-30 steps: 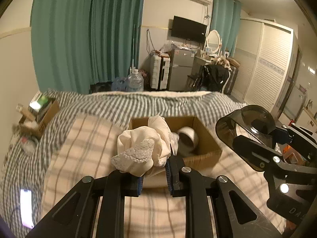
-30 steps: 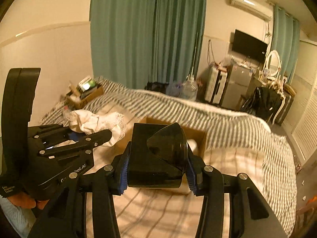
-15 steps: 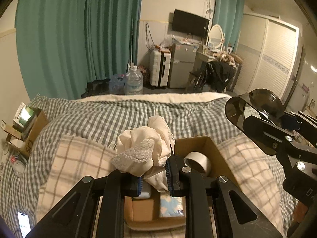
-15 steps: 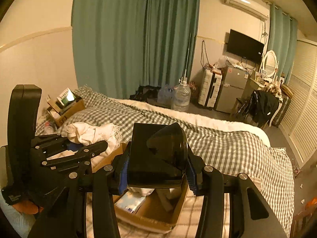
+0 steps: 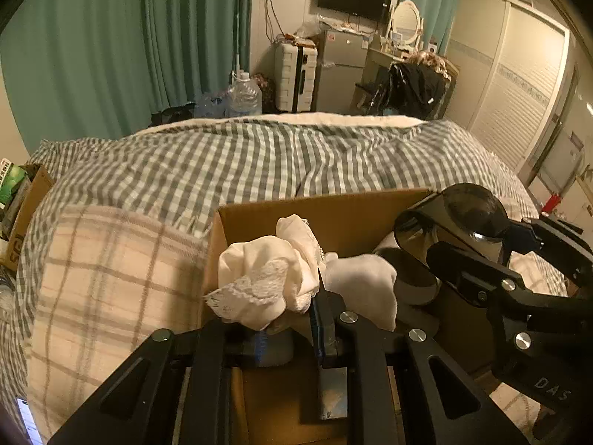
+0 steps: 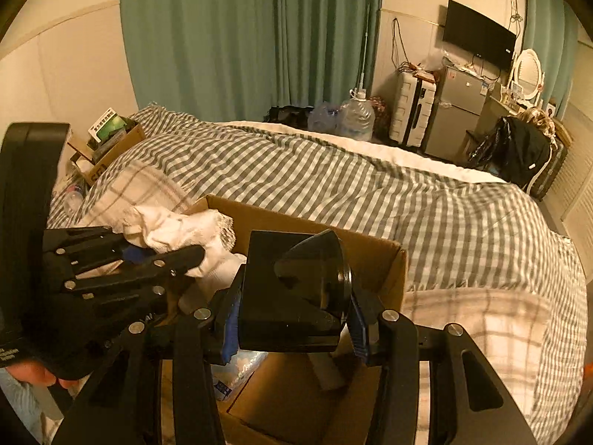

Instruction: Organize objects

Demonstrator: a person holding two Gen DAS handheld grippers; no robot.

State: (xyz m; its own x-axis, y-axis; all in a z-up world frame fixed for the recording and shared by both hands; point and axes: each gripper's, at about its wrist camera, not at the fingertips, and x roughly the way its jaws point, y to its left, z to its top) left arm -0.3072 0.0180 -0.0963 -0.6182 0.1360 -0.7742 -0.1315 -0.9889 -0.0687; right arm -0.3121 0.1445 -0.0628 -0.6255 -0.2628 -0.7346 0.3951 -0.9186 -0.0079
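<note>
My left gripper (image 5: 287, 330) is shut on a bunched cream lace cloth (image 5: 267, 282), held over the left part of an open cardboard box (image 5: 333, 209) on the bed. My right gripper (image 6: 292, 319) is shut on a black plastic object with a rounded lens-like front (image 6: 296, 293), held over the same box (image 6: 393, 270). The cloth (image 6: 178, 230) and left gripper (image 6: 126, 256) show at left in the right wrist view; the black object (image 5: 456, 218) shows at right in the left wrist view. Inside the box lie a white cloth (image 5: 363, 282), a tape roll (image 5: 411, 274) and a blue-patterned packet (image 6: 237, 367).
The box sits on a plaid blanket (image 5: 111, 278) over a green checked duvet (image 5: 259, 155). A second carton with books (image 6: 107, 141) stands at the bed's left edge. A phone (image 5: 27, 419) lies at lower left. Water bottles (image 6: 355, 115), suitcase and fridge stand beyond the bed.
Both grippers have moved forward and down over the box with their loads still held. The box now fills the lower view and its inside shows closer.
</note>
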